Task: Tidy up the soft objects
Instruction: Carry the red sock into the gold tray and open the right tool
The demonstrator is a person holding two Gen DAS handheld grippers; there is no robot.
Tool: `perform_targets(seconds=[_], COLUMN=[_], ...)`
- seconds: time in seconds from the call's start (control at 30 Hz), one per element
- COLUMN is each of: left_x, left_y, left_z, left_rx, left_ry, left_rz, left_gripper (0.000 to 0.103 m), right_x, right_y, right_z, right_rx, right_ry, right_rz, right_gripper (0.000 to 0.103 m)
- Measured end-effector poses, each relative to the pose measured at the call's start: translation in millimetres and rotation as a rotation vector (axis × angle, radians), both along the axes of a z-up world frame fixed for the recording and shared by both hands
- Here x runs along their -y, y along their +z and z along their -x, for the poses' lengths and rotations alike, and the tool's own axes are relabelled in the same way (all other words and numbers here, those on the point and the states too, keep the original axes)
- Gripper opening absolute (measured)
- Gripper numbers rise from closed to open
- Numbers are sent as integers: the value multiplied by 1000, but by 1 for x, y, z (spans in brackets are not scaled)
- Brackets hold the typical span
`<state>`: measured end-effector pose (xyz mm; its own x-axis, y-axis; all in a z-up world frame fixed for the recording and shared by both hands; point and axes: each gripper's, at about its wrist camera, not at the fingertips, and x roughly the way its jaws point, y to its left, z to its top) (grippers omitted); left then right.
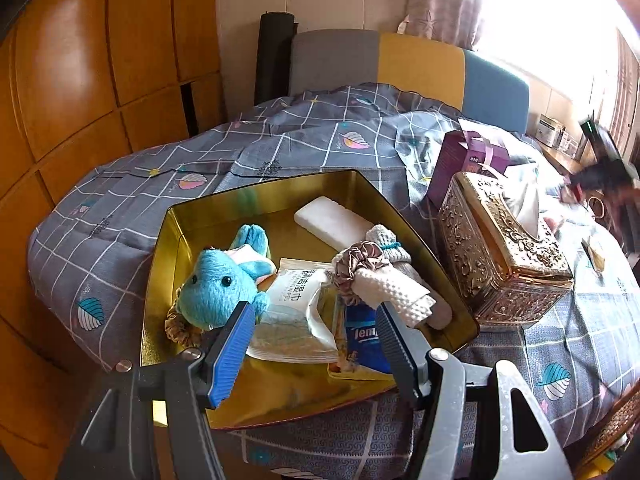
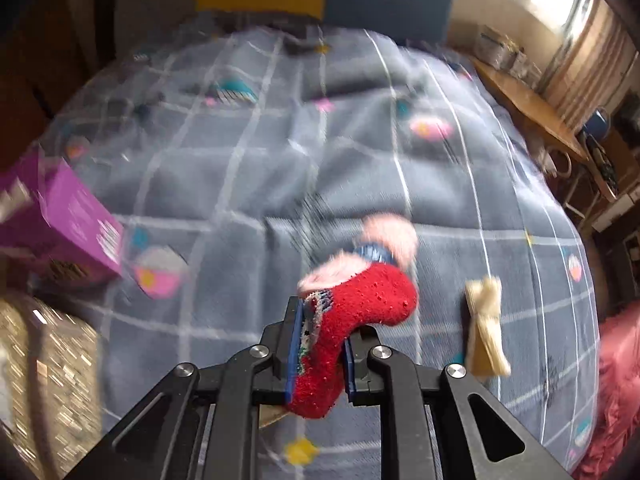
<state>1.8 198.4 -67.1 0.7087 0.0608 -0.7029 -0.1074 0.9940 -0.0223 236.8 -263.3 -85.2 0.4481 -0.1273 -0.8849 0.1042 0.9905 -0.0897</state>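
1. The bed (image 2: 224, 184) under its grey checked quilt carries everything. A gold tin tray (image 1: 188, 216) sits near the bed's foot edge on my left, with a gilded tissue box (image 1: 500, 256) just beside its right wall and a purple box (image 1: 460, 160) behind that.
2. My right gripper (image 2: 320, 344) is clamped on a red fuzzy sock (image 2: 360, 308), pinched at the cuff, so the toe hangs free in front. The right view is blurred, so I judge that I am carrying it.
3. My left gripper (image 1: 316, 340) hangs wide apart and holds nothing, low over the tray's near edge.
4. The tray already holds a blue plush toy (image 1: 216, 288) at its left, a packet of wipes (image 1: 296, 308) in the middle, a rolled white cloth (image 1: 392, 280) at the right and a white pad (image 1: 332, 220) toward the far wall.
5. To do this well, I should keep the squeeze firm, since fuzzy fabric can slip, and lift high enough to clear the tissue box.
6. The barest spot I can see is the tray's near left corner; I would lower there and release only once the toe rests.
7. A pink thing (image 2: 388, 236) and a tan bow (image 2: 486, 328) lie loose on the quilt toward the bed's right side.
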Motion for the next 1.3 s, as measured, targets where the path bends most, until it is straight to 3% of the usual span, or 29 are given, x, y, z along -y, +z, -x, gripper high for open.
perform_targets(seconds=[0.23,0.33,0.47,0.67,0.93,1.07,1.3], left_x=[-7,-12,-21,-34,-53,-63,-66], left_y=[-2,-3,-2,1,7,12,14], left_z=[-1,0,3,9,20,25,30], left_rx=[-9,-10,-1,17,31,43,47], left_ry=[16,33,66,111,189,238,249], left_rz=[13,16,17,16,2,-11,-26], left_gripper=[64,64,64,64,64,64,64], right_x=[-94,-149,-219,-295,-356,-379,-410], right_y=[70,92,102,87,35,4,-25], right_z=[-53,-58,-34,24,102,131,117], right_rx=[147,193,197,140,17,-39,-10], right_ry=[143,287,514,771,1004,1039,912], right_rz=[-76,-121,-191,-254,-288,-280,-268], right_gripper=[17,17,17,17,17,18,21])
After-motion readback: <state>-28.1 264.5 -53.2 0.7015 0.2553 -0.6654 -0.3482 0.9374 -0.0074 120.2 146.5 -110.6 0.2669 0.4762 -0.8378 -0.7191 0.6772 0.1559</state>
